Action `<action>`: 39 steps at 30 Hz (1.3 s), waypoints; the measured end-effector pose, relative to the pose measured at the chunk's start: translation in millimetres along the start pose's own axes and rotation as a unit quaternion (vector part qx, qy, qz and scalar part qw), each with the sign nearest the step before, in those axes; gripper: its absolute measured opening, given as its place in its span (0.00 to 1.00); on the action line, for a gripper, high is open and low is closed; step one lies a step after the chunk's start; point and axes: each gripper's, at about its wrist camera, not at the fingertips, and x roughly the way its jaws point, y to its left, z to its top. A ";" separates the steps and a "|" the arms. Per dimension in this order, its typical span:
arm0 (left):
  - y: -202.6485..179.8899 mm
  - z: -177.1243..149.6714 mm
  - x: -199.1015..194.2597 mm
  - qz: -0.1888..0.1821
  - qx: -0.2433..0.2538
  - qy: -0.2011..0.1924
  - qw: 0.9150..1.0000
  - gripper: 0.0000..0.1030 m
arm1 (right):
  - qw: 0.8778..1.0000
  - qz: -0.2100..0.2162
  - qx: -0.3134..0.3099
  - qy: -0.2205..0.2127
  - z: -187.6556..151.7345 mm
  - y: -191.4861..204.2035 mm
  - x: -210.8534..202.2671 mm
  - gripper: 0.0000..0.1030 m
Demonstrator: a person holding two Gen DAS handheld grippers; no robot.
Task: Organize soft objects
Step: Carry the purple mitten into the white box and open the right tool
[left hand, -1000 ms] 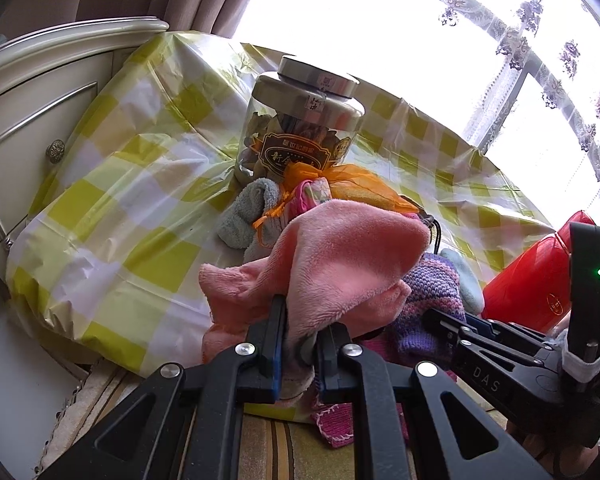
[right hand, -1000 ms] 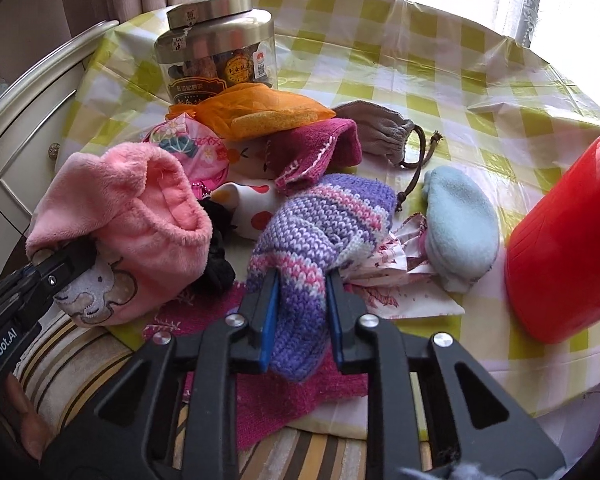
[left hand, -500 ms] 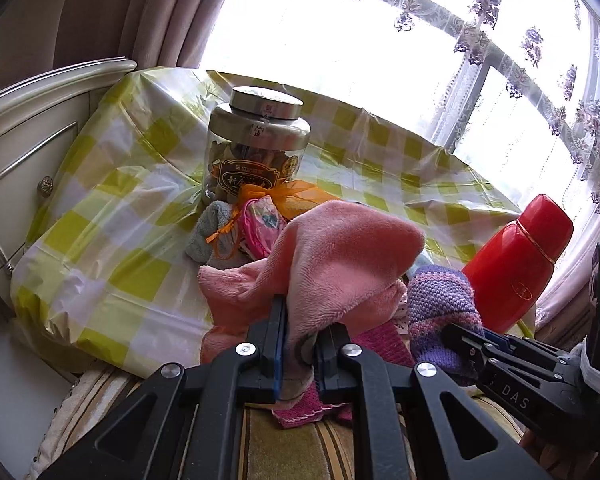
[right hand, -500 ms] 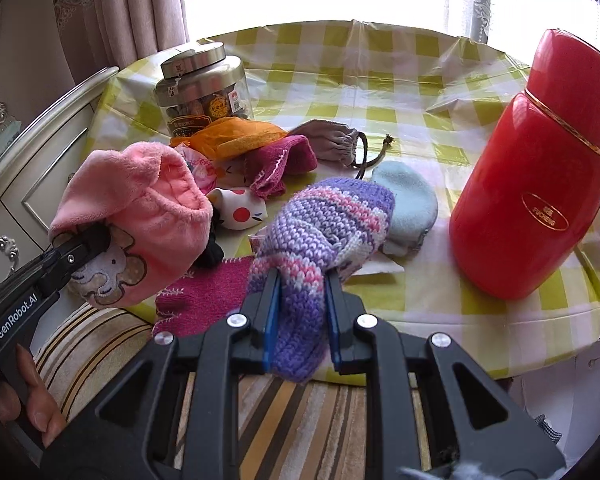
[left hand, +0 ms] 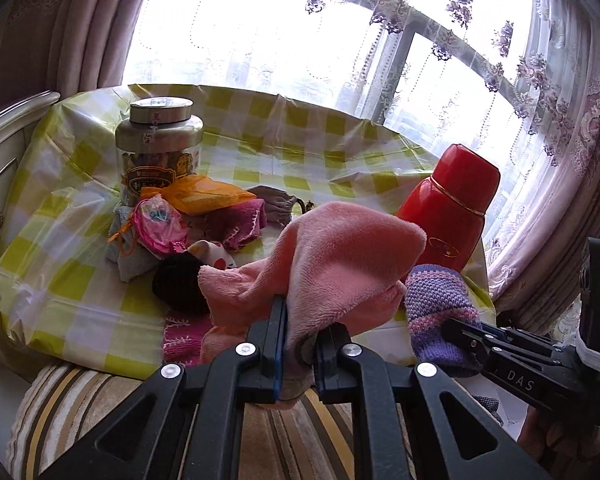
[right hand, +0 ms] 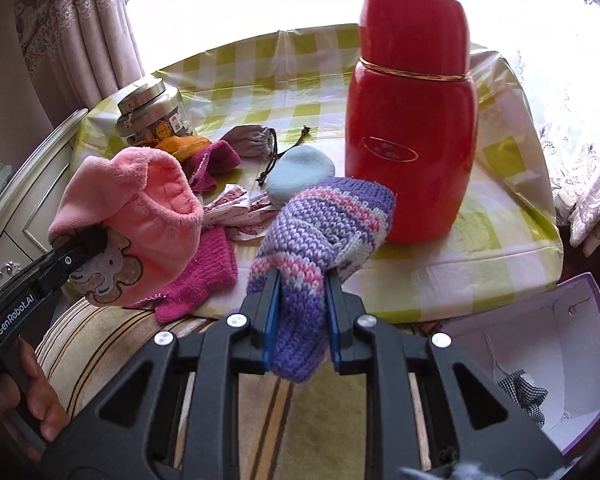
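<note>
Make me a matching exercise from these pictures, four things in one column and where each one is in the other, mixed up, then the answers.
1. pink fleece hat
2. purple knit sock
3. red flask
4. checked cloth

A. inside the open box on the floor
B. standing upright on the table
C. clamped in the left gripper
D. clamped in the right gripper

Pairs: 1-C, 2-D, 3-B, 4-A

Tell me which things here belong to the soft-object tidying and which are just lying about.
Job:
pink fleece hat, in left gripper
purple knit sock, in right gripper
magenta glove
blue sock
grey pouch

Lying about:
red thermos
glass jar
</note>
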 end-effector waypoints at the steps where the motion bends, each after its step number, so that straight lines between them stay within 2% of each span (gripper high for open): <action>1: -5.6 -0.3 0.2 -0.006 0.003 0.002 1.000 0.11 | 1.000 -0.002 0.007 -0.001 -1.3 -7.9 -4.0 0.23; 7: -46.4 -5.4 4.2 -0.041 0.035 0.020 0.998 0.11 | 0.999 -0.021 0.047 -0.009 -15.9 -54.6 -27.3 0.23; 13: -93.8 -14.4 8.3 -0.080 0.076 0.038 0.993 0.12 | 0.995 -0.049 0.090 -0.015 -30.0 -100.6 -48.2 0.24; 20: -147.5 -28.1 10.1 -0.119 0.124 0.059 0.983 0.12 | 0.987 -0.080 0.138 -0.023 -46.7 -153.9 -72.2 0.26; 24: -176.0 -37.7 8.1 -0.154 0.149 0.070 0.974 0.12 | 0.981 -0.097 0.162 -0.032 -53.8 -176.6 -83.6 0.27; 27: -197.7 -45.4 5.9 -0.186 0.177 0.081 0.963 0.18 | 0.976 -0.114 0.181 -0.039 -56.8 -191.2 -92.0 0.38; 28: -203.1 -47.8 4.3 -0.190 0.187 0.081 0.961 0.26 | 0.974 -0.119 0.188 -0.042 -57.8 -195.3 -95.3 0.47; 29: -206.6 -50.1 2.0 -0.193 0.193 0.078 0.959 0.38 | 0.972 -0.123 0.194 -0.046 -58.9 -199.2 -98.6 0.54; 30: -209.3 -51.3 -0.1 -0.196 0.196 0.075 0.958 0.46 | 0.970 -0.124 0.200 -0.051 -60.3 -203.5 -102.2 0.56; 31: -210.3 -52.1 -2.2 -0.197 0.197 0.070 0.958 0.59 | 0.969 -0.125 0.206 -0.054 -60.4 -207.0 -104.0 0.58; 32: -210.3 -52.3 -4.3 -0.195 0.197 0.065 0.958 0.65 | 0.968 -0.126 0.210 -0.055 -60.9 -209.8 -105.9 0.58; 39: -197.1 -48.2 -3.0 -0.180 0.186 0.064 0.964 0.65 | 0.969 -0.116 0.210 -0.053 -59.6 -209.1 -105.2 0.58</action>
